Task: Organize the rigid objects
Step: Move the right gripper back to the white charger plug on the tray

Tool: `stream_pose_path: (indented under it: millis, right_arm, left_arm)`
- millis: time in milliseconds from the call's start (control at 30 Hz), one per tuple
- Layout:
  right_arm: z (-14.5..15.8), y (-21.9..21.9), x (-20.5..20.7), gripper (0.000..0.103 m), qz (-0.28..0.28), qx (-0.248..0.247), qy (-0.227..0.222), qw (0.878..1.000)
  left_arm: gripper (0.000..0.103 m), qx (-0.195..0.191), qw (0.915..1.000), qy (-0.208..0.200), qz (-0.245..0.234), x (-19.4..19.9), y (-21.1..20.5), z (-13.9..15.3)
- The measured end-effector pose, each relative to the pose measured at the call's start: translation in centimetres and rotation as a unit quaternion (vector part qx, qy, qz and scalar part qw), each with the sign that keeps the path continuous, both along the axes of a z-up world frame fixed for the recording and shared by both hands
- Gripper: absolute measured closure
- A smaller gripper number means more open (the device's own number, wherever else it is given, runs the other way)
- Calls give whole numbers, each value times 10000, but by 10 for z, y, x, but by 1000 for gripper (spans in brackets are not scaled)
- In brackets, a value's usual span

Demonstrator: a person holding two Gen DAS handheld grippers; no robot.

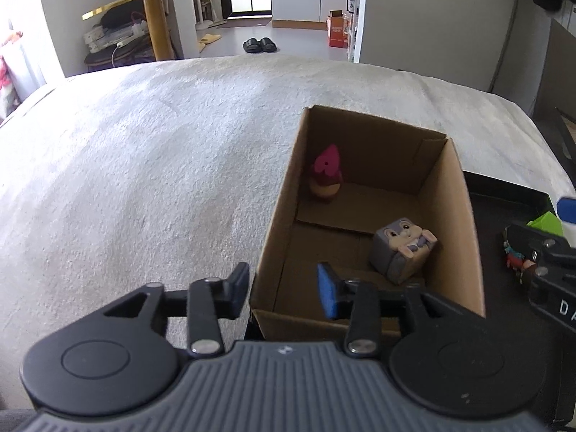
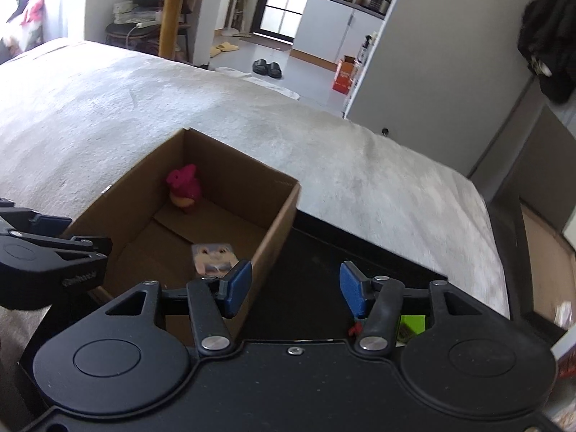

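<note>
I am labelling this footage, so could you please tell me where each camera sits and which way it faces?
Left wrist: rides on the left gripper, looking forward and down over the near left corner of the cardboard box on the white bed cover; its own open fingers show, and the right gripper at the right edge.
Right wrist: rides on the right gripper, looking down over the box's right wall and a black tray; its open fingers show, with the left gripper at left.
Shared: the box, the pink toy and the grey rabbit cube inside.
</note>
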State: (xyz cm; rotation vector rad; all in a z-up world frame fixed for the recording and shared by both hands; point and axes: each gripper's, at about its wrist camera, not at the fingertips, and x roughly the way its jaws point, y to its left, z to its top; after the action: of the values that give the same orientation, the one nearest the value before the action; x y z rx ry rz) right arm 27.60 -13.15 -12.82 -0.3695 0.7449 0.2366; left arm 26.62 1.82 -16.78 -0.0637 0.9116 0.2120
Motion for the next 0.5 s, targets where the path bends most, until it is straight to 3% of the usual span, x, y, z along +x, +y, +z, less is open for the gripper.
stream_pose_path:
  millis: [133, 500]
  right_arm:
    - [2, -17, -3, 49, -103, 151, 267, 9995]
    - [3, -61, -25, 48, -184, 370, 587, 9974]
  left_arm:
    - [46, 85, 10000, 35, -25, 0, -4, 7]
    - [36, 62, 9999, 21, 121, -16, -26, 28]
